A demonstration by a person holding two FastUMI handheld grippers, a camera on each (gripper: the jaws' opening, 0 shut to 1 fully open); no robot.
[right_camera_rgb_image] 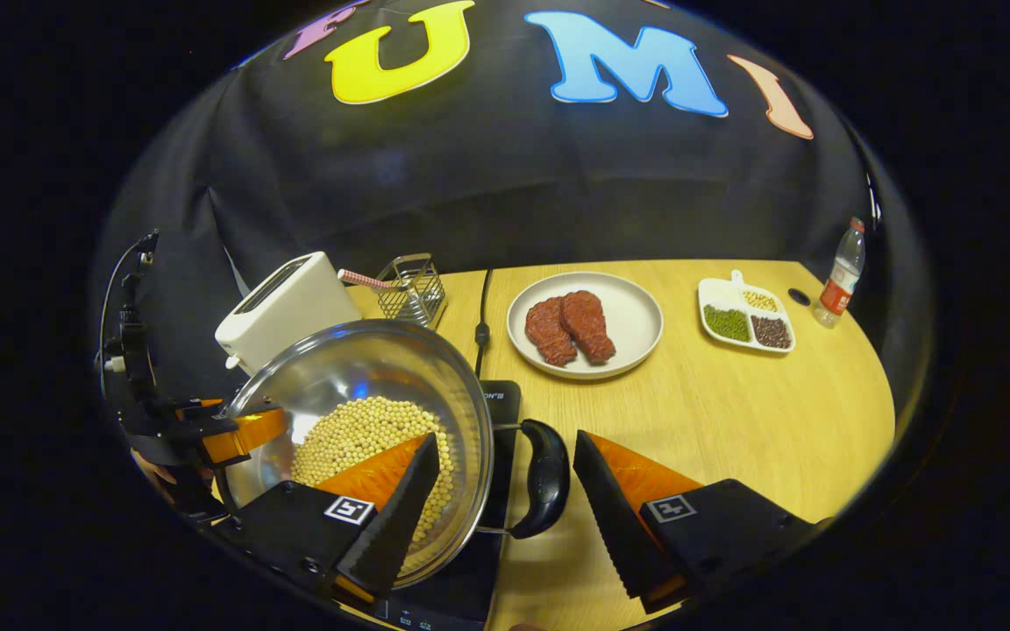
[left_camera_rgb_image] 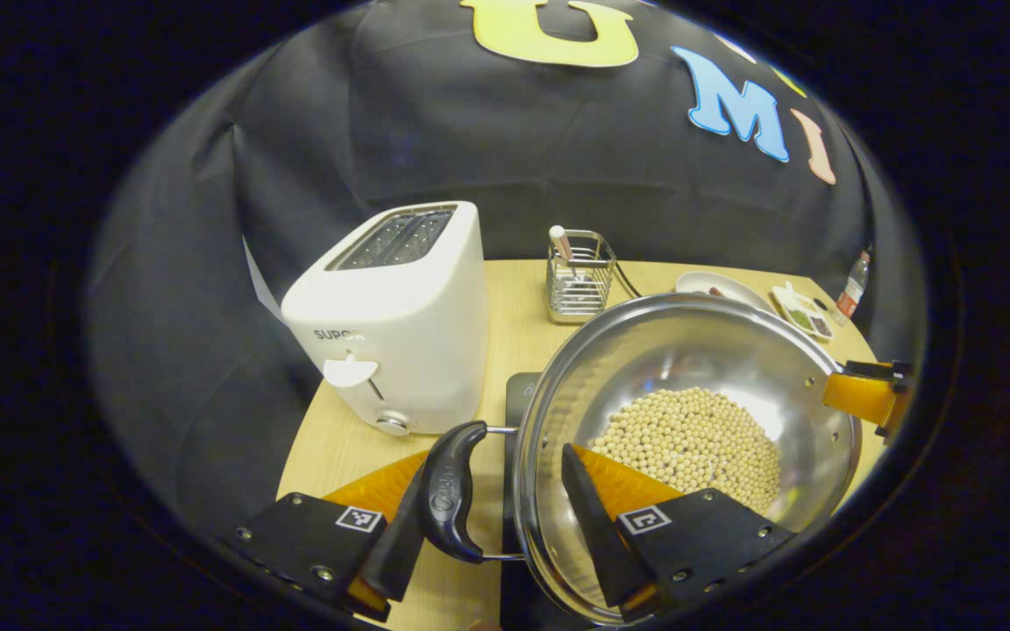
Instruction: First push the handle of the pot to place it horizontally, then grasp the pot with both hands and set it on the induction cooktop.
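Now at the carry-and-set step, judging by the pot (left_camera_rgb_image: 685, 438) over the dark cooktop (right_camera_rgb_image: 483, 491), both handles lying flat. Left gripper (left_camera_rgb_image: 492, 513) spread wide, astride the pot's left handle (left_camera_rgb_image: 451, 491) and rim: one finger just outside the handle, the other inside the pot wall, neither visibly pressing. Right gripper (right_camera_rgb_image: 505, 495) likewise parted, straddling the right handle (right_camera_rgb_image: 544, 478), one finger inside over the beans, one outside, clear gaps either side. Whether resting on the cooktop or hovering above it, cannot tell. Next, probably: confirm the pot sits centred, then back both grippers straight out without snagging a handle

Pot half covered with pale soybeans (left_camera_rgb_image: 689, 438). Rack (left_camera_rgb_image: 579, 276) holding a utensil. Plate (right_camera_rgb_image: 636, 302) bearing two red meat pieces. Divided dish (right_camera_rgb_image: 746, 329) with three sorts of beans
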